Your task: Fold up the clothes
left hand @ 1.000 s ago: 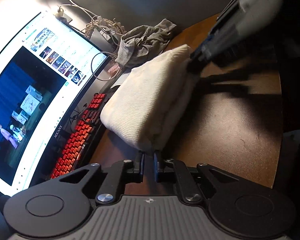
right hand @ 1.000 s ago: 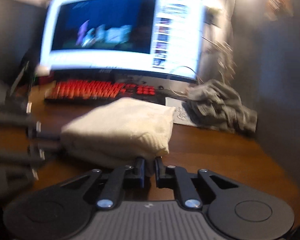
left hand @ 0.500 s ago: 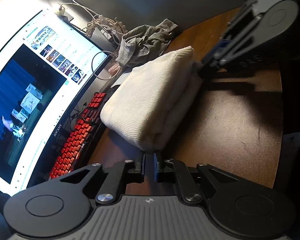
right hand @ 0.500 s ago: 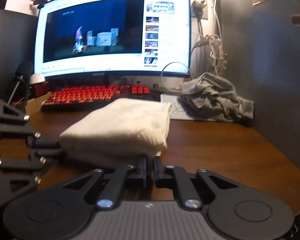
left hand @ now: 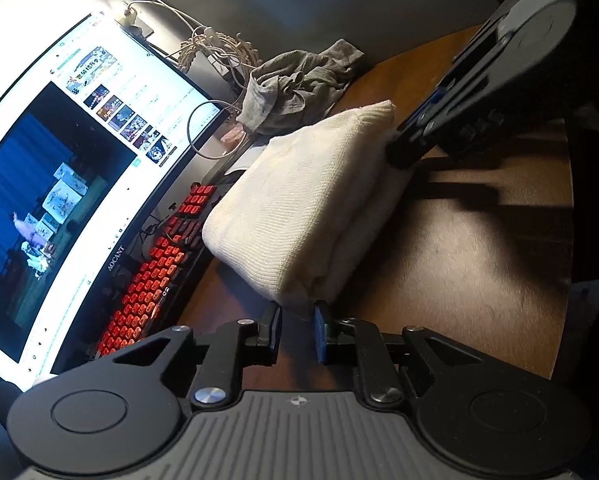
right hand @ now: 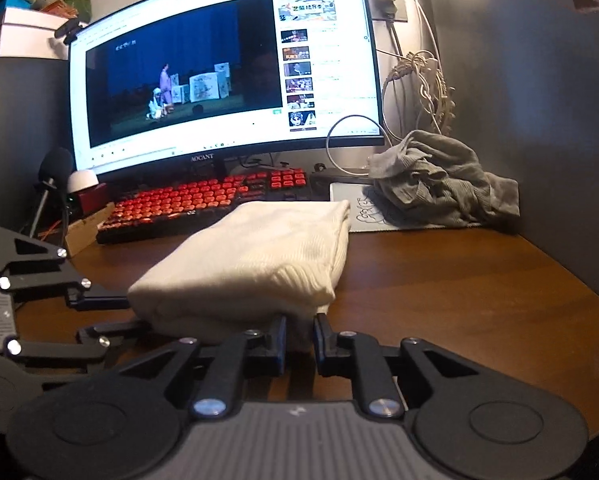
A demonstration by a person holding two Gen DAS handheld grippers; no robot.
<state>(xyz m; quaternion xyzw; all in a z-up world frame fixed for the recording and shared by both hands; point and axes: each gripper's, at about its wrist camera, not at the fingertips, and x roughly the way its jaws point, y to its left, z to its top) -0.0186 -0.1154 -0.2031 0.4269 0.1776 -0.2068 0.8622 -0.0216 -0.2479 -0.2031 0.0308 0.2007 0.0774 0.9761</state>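
The folded cream sweater lies on the brown desk, in front of the red-lit keyboard and monitor. My left tongs stand at one near corner; their jaws are opening, and the pads sit just clear of the fabric edge between them. My right tongs stand at the adjacent corner, jaws parted slightly, with fabric between the pads; whether they press it I cannot tell. A crumpled grey garment lies near the wall.
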